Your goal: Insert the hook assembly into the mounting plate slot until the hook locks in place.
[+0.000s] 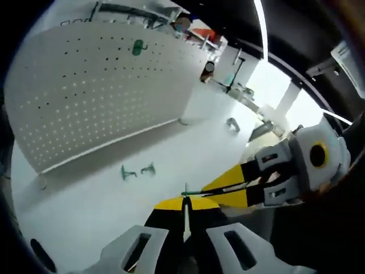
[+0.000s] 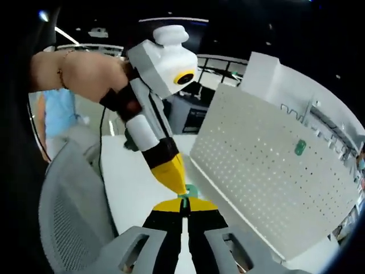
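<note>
Before white pegboard (image 1: 97, 91), white table (image 1: 85, 211).

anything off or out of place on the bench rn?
Nothing damaged. Loose green hooks lie scattered on the white table beside the pegboard; one green hook is already mounted. Both grippers pinch one thin green piece.

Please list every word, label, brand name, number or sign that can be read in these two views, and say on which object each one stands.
No text can be read in either view.
White perforated pegboard panel: holes only, no print.
Small green hook plate mounted on that panel: no marking readable.
Red and white object far behind the panel: too small and blurred to tell if it carries text.
Yellow and black jaws of both grippers: no labels visible.
</note>
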`<state>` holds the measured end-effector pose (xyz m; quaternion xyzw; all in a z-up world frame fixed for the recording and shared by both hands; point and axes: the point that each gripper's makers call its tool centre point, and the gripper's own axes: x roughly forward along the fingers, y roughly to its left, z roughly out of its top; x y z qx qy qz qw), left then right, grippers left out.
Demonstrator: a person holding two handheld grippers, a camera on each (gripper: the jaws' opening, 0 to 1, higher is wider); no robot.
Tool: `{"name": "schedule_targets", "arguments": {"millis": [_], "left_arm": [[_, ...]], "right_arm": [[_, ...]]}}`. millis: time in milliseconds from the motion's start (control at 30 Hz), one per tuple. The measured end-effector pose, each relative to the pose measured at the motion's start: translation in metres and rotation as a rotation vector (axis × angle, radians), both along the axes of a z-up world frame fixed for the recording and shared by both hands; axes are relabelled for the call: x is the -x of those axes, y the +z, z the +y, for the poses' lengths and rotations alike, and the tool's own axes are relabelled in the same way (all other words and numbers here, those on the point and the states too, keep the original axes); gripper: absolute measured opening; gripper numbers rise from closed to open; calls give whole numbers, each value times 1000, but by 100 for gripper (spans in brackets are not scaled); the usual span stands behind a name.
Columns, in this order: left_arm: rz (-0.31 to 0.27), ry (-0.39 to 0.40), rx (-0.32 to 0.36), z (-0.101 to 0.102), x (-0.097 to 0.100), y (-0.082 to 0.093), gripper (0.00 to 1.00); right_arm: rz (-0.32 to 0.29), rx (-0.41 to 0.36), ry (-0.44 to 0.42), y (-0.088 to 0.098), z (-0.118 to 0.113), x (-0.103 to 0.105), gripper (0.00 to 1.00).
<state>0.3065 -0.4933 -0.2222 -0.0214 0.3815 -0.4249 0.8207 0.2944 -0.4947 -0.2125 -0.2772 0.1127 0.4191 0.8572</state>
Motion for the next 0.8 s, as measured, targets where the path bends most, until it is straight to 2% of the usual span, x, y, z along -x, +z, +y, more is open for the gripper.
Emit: {"name": "schedule_targets", "arguments": {"millis": [200,633,800], "left_arm": [[-12,4,4,-2,-1,1,1],[-82,-22,-21,1,-3,-1,3],[-115,-19,-41,4,-5,-2,10]], "right_arm": [[40,-55,-35,3,-5,-5,0],[69,-65,-36,1,-4,-6,0],[70,-62,-40,0,-6,-6,0]]}}
